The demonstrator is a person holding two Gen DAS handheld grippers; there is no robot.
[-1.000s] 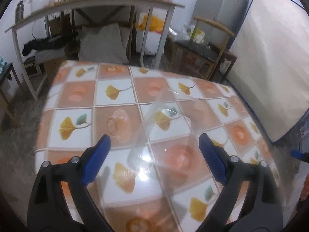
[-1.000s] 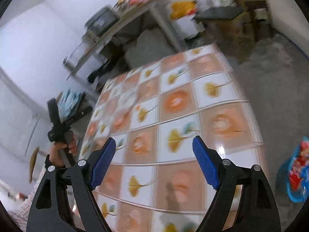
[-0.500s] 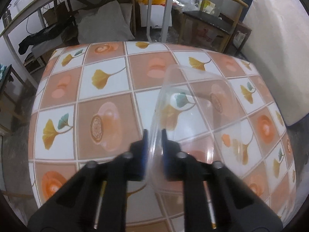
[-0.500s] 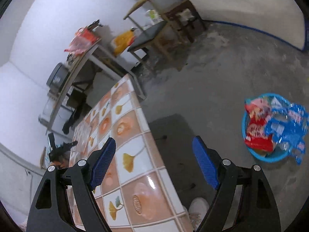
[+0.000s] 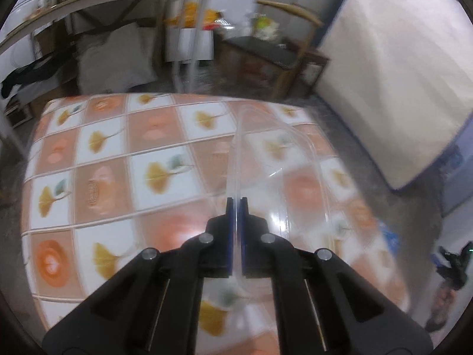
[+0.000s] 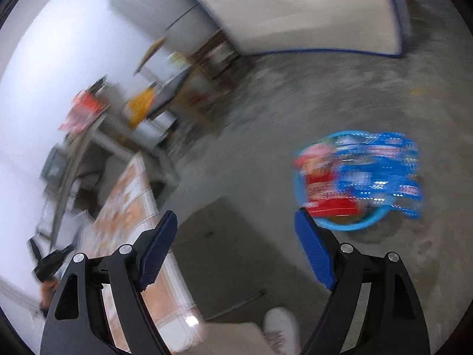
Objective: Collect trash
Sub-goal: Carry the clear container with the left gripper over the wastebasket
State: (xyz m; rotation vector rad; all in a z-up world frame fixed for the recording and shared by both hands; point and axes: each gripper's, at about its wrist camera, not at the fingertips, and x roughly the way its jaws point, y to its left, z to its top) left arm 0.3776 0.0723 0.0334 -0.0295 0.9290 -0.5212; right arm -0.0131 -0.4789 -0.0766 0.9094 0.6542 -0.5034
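Lifted off the table — clear lid pinched in left gripper jaws.

Lighting: indoor light is falling evenly and rather dimly. Glare is spotting the glossy worktop at 6 o'clock in both views. Motion blur is smearing both pictures, heaviest on the blue basket at 3 o'clock. Fisheye distortion is bending edges; corners are going black.

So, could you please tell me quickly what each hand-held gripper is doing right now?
Left hand-held gripper: shut on the clear plastic lid, pinching its edge.
Right hand-held gripper: open, holding nothing.
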